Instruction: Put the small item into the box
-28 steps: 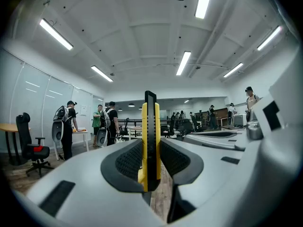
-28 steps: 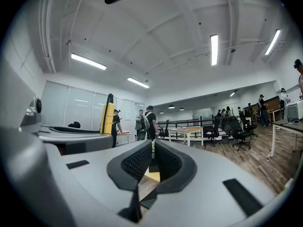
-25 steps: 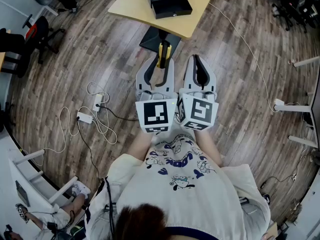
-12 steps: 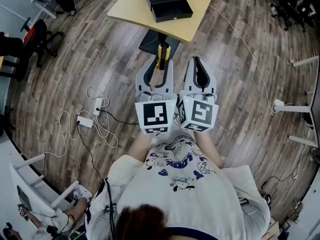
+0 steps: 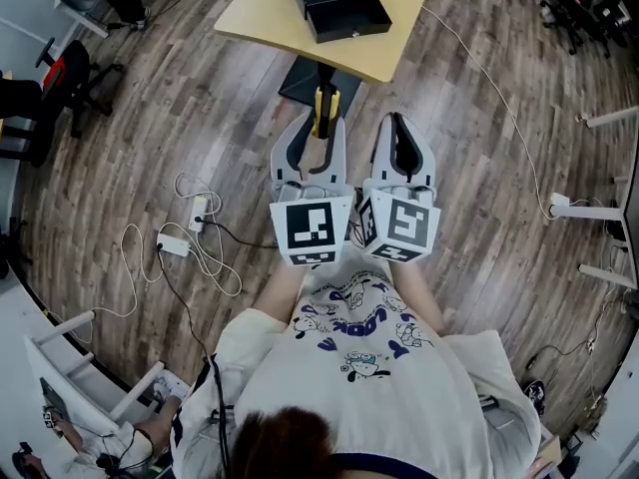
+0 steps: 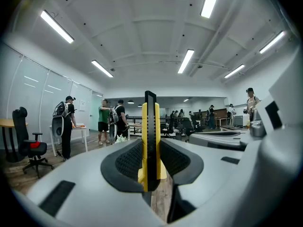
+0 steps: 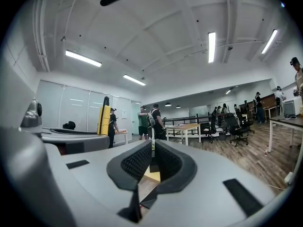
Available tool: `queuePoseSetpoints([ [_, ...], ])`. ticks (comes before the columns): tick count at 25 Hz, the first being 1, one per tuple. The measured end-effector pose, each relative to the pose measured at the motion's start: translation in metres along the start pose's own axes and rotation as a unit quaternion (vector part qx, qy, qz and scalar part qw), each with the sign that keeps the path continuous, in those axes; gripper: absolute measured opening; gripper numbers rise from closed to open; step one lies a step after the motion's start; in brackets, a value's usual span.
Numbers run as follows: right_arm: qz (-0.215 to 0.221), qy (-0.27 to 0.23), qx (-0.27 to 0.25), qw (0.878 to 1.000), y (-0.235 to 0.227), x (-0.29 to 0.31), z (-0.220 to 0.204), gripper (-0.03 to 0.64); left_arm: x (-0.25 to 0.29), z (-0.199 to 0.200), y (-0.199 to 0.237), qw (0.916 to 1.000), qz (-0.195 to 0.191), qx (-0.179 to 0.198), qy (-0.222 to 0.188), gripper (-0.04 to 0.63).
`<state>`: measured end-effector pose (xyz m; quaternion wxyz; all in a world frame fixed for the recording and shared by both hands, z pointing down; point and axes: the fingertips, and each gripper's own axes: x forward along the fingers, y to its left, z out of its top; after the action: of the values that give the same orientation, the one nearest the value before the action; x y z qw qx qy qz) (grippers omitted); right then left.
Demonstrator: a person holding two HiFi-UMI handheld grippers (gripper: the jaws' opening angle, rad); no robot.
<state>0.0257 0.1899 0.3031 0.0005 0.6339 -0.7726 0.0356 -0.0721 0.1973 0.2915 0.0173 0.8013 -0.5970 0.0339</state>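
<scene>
at the far left of the head view a dark office chair stood on the wood plank floor, and nearer the middle a white power strip lay among loops of white cable. the left claw was held out ahead of the person's chest, its marker cube facing up, and its pads were closed on the small item, a narrow yellow and black piece that stood on edge between them and stuck out past the tips. so the small item was in the air above the floor, well short of the box. that black box sat on the pale yellow surface at the top of the head view, with a dark base plate showing on the floor under the surface edge. the right claw was just beside the left one, level with it, and in the right gripper view its two dark pads were drawn together with nothing between them. further right a thin white cord ran across the floor from the surface toward a white plug block.
</scene>
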Motion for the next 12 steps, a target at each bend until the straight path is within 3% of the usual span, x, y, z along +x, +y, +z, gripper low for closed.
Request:
queuePoseSetpoints([
  [12,0.015,0.016,-0.003,1.0,-0.005,0.066,-0.007,0.04,0.056,-0.009,0.024,0.9997,0.013,-0.008,0.019,0.121],
])
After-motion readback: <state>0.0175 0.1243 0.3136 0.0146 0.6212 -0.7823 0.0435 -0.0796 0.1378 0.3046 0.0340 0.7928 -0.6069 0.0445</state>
